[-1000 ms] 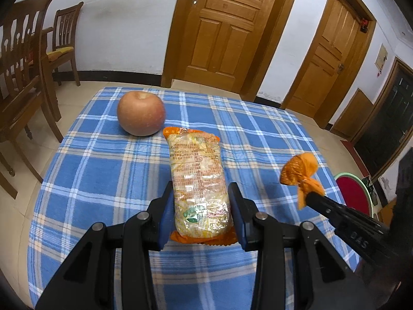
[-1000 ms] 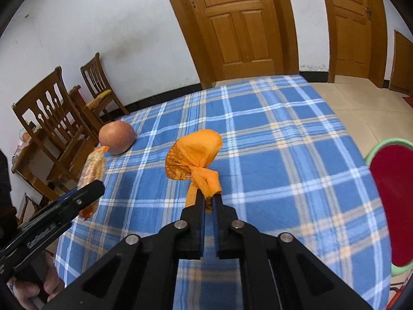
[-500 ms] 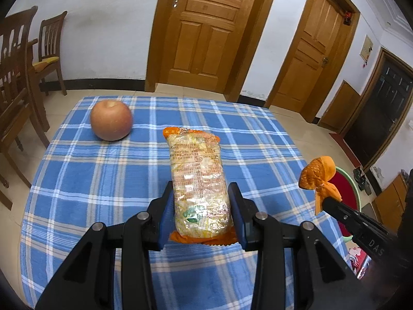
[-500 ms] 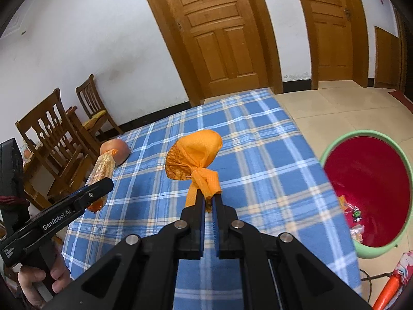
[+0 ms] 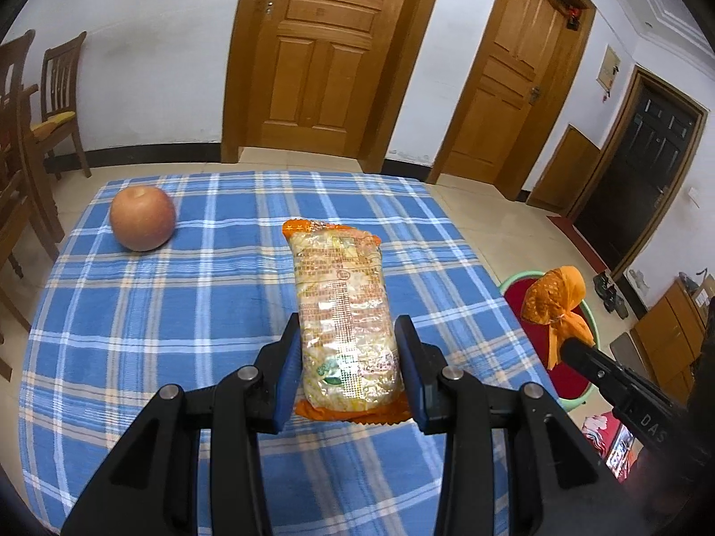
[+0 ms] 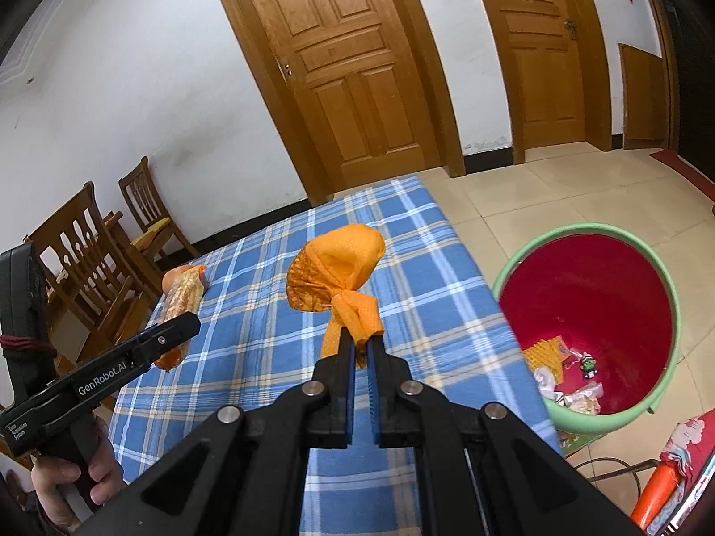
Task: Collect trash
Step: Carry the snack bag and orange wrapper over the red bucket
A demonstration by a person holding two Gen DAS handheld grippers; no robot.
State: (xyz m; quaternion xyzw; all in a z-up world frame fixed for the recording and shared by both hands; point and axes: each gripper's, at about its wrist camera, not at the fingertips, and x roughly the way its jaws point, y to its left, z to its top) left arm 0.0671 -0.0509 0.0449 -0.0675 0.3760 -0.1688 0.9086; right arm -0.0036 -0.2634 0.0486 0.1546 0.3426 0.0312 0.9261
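Note:
My left gripper [image 5: 348,335] is shut on a long orange-edged snack packet [image 5: 342,308] and holds it above the blue checked tablecloth [image 5: 178,312]. My right gripper [image 6: 359,341] is shut on the knotted tail of an orange mesh bag [image 6: 335,272], held in the air near the table's right edge. The bag also shows in the left wrist view [image 5: 554,299], and the packet in the right wrist view [image 6: 181,303]. A red bin with a green rim [image 6: 670,312] stands on the floor to the right of the table, with several scraps inside.
An apple [image 5: 142,218] lies on the far left of the table. Wooden chairs [image 6: 89,250] stand to the left. Wooden doors [image 5: 330,53] line the far wall. An orange object [image 6: 661,487] lies on the floor by the bin.
Both grippers have moved right toward the bin with their loads. The bin now fills more of the right wrist view, and the apple has slid left in the left wrist view.

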